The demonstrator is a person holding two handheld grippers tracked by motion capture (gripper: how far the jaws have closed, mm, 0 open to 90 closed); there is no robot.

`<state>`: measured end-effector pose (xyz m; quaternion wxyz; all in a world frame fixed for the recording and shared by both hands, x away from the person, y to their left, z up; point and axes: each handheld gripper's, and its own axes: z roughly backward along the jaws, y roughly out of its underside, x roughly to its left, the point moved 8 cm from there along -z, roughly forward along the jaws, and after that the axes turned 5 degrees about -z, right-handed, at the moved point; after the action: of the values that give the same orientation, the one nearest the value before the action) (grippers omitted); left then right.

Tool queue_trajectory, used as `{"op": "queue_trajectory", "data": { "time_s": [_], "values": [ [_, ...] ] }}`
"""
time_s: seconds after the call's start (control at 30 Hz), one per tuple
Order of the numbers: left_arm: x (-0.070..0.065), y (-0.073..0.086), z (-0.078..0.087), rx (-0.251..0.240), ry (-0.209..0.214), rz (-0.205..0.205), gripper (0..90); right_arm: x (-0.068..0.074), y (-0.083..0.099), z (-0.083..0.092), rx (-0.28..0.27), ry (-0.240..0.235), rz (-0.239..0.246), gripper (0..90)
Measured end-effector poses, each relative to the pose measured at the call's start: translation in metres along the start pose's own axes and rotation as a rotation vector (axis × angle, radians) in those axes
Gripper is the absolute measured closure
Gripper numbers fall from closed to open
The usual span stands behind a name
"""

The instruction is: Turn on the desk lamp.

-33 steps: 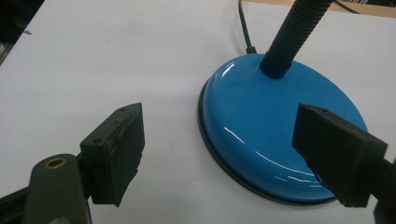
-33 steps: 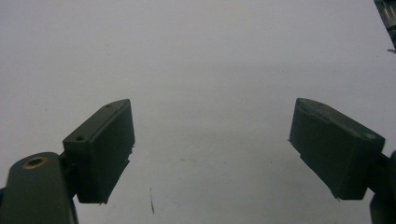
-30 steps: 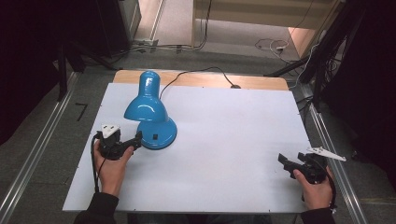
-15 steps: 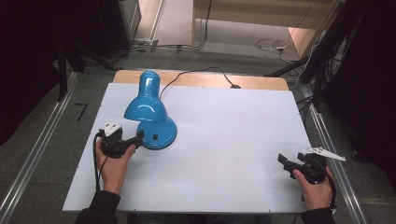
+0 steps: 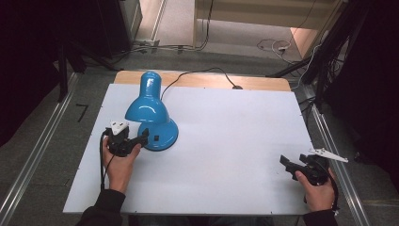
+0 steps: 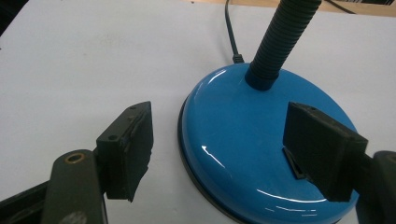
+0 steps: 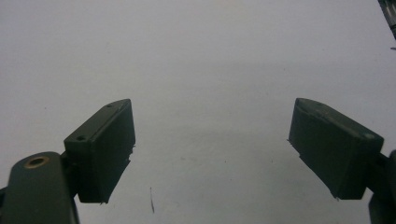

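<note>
Now the left gripper (image 5: 141,136) has edged in on the blue desk lamp (image 5: 151,110) at the table's (image 5: 235,141) left, its jaws just narrowing yet not pinching around the lamp base (image 6: 261,154), likely going for the switch. Right gripper (image 5: 294,167) rests spread, well apart.

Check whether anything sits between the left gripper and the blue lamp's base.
Nothing visible does. The left gripper is already at the lamp base, open, its jaws just closing a little: one hangs over the base near the switch, the other beside its rim.
</note>
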<state>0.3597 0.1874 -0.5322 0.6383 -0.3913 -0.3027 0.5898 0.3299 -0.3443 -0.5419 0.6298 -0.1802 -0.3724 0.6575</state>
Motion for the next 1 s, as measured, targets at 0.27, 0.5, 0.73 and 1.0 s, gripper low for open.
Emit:
{"op": "queue_trajectory", "data": {
  "time_s": [0.27, 0.5, 0.73, 1.0],
  "values": [
    [-0.008, -0.001, 0.000, -0.005, 0.033, -0.013, 39.5, 0.000, 0.000, 0.000, -0.001, 0.001, -0.002, 13.2],
    [-0.018, 0.000, -0.001, 0.005, 0.110, -0.016, 69.8, 0.000, 0.000, 0.000, 0.000, -0.002, -0.002, 13.4],
    [-0.027, 0.001, 0.000, 0.006, 0.161, -0.033, 87.9, 0.000, 0.000, 0.000, 0.001, -0.002, -0.006, 13.6],
    [-0.035, 0.008, -0.004, 0.032, 0.200, -0.047, 90.0, 0.000, 0.000, 0.001, 0.001, -0.001, -0.007, 13.6]
  ]
}}
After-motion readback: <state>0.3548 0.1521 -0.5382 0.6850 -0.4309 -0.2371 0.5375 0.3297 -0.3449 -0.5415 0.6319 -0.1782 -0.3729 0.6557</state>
